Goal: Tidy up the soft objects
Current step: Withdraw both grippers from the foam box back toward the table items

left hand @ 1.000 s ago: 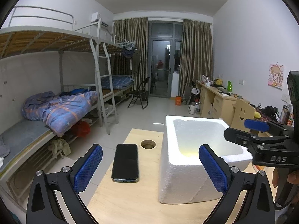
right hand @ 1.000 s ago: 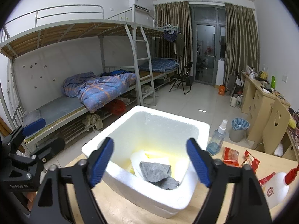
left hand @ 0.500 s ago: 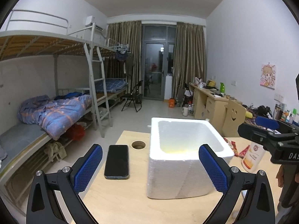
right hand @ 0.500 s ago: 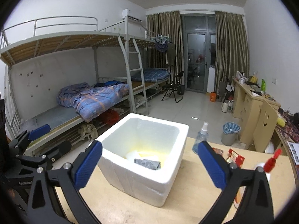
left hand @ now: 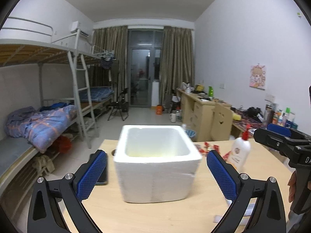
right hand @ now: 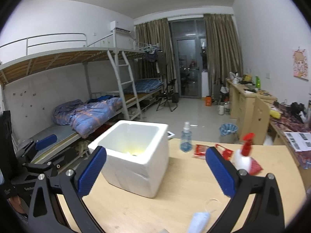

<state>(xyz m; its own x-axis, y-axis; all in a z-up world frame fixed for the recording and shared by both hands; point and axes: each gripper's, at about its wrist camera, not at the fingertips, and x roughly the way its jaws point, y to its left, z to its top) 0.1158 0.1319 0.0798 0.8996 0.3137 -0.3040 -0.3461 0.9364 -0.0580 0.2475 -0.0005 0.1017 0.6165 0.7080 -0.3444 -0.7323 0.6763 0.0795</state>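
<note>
Both grippers, left (left hand: pixel 156 174) and right (right hand: pixel 155 171), fingers spread wide, empty, facing foam box (left hand: pixel 157 161) on surface (right hand: pixel 155 209), free for another soft item.

Both fisheye cameras are riding on hand-held grippers, looking forward and slightly downward along their fingers over the counter (left hand: pixel 175 213) toward the far balcony door (left hand: pixel 144 75). The left wrist view is facing the foam box (left hand: pixel 155 163) nearly head-on from close by, with the right gripper (left hand: pixel 287 141) showing at its right edge. The right wrist view is sitting further right, seeing the foam box (right hand: pixel 134 155) corner-on, with the left gripper (right hand: pixel 40 151) at its left edge. Both are sharing the box, the bunk beds (right hand: pixel 81 104) and the spray bottle (right hand: pixel 243 155).
</note>
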